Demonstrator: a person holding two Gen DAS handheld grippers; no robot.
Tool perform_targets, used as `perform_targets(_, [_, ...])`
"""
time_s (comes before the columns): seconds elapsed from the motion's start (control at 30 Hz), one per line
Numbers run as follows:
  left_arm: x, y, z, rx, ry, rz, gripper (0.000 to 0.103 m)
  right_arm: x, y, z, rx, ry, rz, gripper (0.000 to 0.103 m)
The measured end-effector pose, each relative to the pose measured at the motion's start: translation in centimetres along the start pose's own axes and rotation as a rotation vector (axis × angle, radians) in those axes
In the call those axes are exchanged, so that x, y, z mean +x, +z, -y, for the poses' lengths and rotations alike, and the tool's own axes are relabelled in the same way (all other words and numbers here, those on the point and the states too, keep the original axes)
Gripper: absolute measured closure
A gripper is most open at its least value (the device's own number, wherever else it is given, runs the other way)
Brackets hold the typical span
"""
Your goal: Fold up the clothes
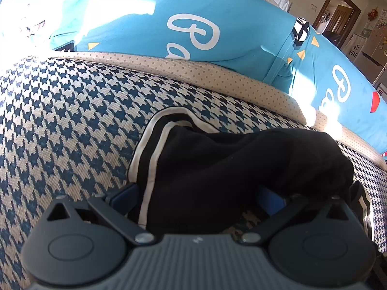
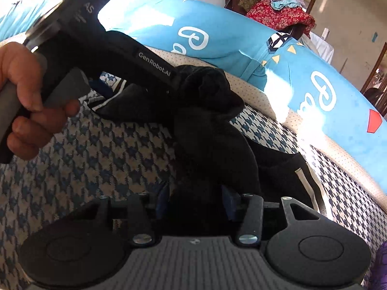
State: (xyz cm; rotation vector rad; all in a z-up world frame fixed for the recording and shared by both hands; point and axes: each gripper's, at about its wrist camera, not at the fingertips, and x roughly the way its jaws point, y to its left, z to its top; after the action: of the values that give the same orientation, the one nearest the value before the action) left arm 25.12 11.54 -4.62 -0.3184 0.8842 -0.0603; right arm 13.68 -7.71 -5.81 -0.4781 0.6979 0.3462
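Observation:
A black garment [image 1: 217, 164] with white stripes along one edge lies bunched on a blue-and-cream houndstooth cover [image 1: 60, 108]. My left gripper [image 1: 197, 193] stands wide, and the cloth fills the gap from one blue pad [image 1: 123, 193] to the other. In the right wrist view a hand [image 2: 29, 96] squeezes that gripper's handle, and the black garment [image 2: 205, 133] rises in a taut fold to its tip. The same fold runs down into my right gripper [image 2: 195, 203], whose blue pads [image 2: 228, 203] sit against the cloth on both sides.
A blue cushion [image 1: 193, 24] with white script lines the back of the seat above a cream dotted band [image 1: 217, 72]. A heap of red and patterned clothes [image 2: 278, 12] sits on a chair behind it. A doorway [image 1: 338, 14] and a fridge [image 1: 372, 55] stand far right.

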Motion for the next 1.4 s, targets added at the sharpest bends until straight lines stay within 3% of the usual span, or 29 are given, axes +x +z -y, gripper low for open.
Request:
perform_targets(0.03, [0.0,0.0,0.0,-0.001,-0.001,-0.002,0.0,0.2,-0.1,0.2,0.006,-0.003,-0.008,0.06])
perform_targets(0.13, [-0.3,0.0,-0.1,-0.017,-0.006,-0.013,0.0,0.5,-0.2,0.7,0.026,-0.014,-0.028,0.082])
perform_targets(0.27, [-0.8,0.1,-0.5,-0.038,-0.011,-0.027,0.0,-0.4,0.0,1.0,0.023,-0.019,-0.009,0.09])
perform_targets(0.7, [-5.6,-0.5,-1.7,-0.014,0.091,0.02,0.0,-8.6,-0.1,2.3,0.108,0.194,0.116,0.093])
perform_targets(0.97, [-12.0,-3.5,-4.3,-0.016,0.106,0.077,0.0,-12.9,-2.2,-0.3,0.072,0.288,0.15,0.093])
perform_targets(1.2, [-15.7,-7.4,-4.2,-0.027,0.084,0.086,0.0,-16.3,-4.7,0.2,0.151,0.402,0.183,0.093])
perform_targets(1.3, [-16.3,-9.6,-3.9,-0.023,0.079,0.06,0.0,-17.7,-5.7,0.2,0.16,0.414,0.202,0.093])
perform_targets(1.4, [-16.5,-11.6,-3.8,-0.031,0.069,0.032,0.0,-18.0,-6.4,0.2,0.172,0.35,0.19,0.093])
